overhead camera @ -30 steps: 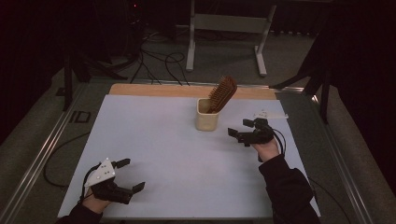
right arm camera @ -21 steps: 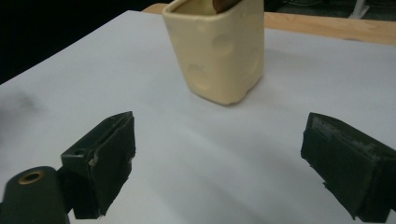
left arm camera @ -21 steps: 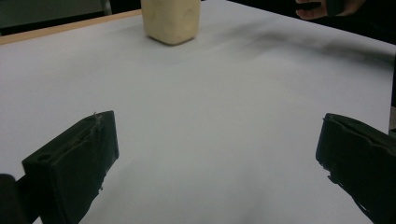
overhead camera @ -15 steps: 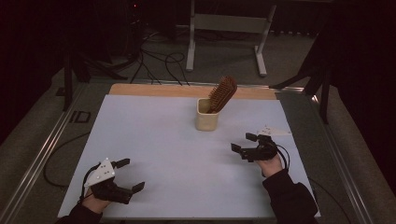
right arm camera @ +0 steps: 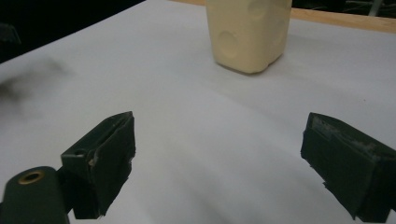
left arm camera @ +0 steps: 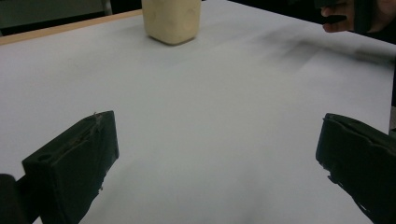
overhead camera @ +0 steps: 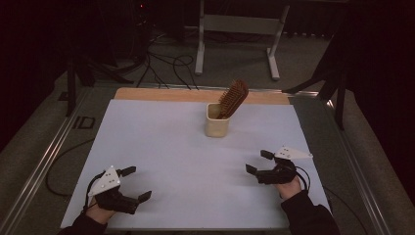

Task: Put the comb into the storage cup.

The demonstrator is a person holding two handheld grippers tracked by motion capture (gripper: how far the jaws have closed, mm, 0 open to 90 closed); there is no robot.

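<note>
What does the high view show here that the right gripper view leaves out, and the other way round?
High view alone: the wooden hairbrush standing tilted in the cream cup, the left gripper at the near left, both hands, the table's wooden far edge in full, and the floor cables beyond it.

Right gripper view alone: round dimples on the cup's wall, and a close look along the right gripper, its fingers wide apart with bare white surface between them.

Both: the cup, the white table surface and the open right gripper.
</note>
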